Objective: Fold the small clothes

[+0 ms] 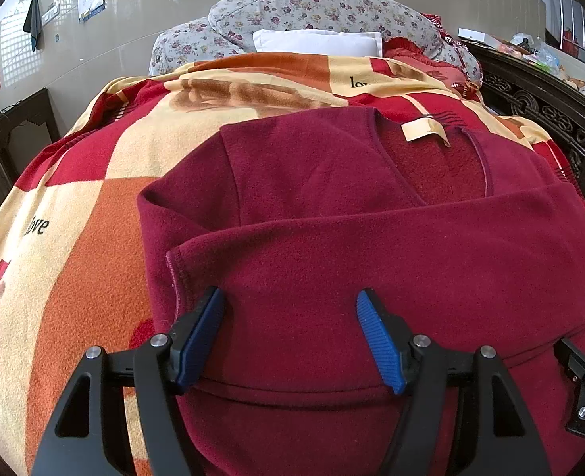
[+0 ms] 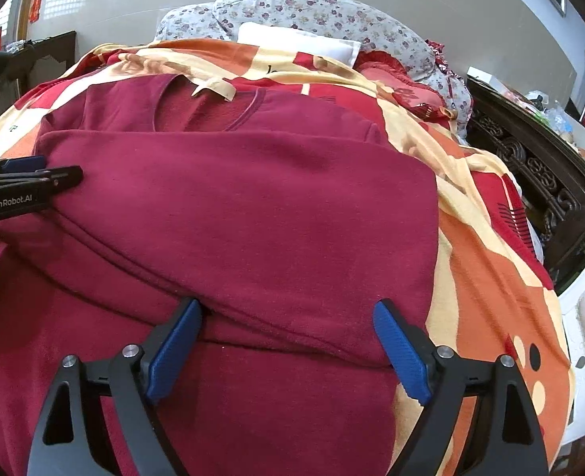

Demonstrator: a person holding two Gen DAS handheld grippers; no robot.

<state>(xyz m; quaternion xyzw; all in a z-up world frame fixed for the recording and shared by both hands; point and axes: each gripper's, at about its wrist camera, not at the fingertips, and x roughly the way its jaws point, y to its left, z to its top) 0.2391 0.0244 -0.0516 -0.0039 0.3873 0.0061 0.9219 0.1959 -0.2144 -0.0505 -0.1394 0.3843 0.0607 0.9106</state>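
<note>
A dark red fleece top (image 1: 332, 206) lies on the bed, neckline and a cream label (image 1: 425, 129) at the far end. A sleeve (image 1: 372, 254) is folded across its body. The top also fills the right wrist view (image 2: 253, 206). My left gripper (image 1: 290, 305) is open, its blue pads (image 1: 203, 337) wide apart just over the near part of the folded sleeve. My right gripper (image 2: 286, 317) is open over the near right part of the top, holding nothing. The left gripper shows at the left edge of the right wrist view (image 2: 26, 186).
The top rests on a red, orange and cream blanket (image 1: 74, 206). Floral quilts (image 1: 316, 12) and a white pillow (image 1: 316, 41) lie at the far end. A dark carved bed frame (image 2: 538, 174) runs along the right. Dark furniture (image 1: 10, 131) stands at the left.
</note>
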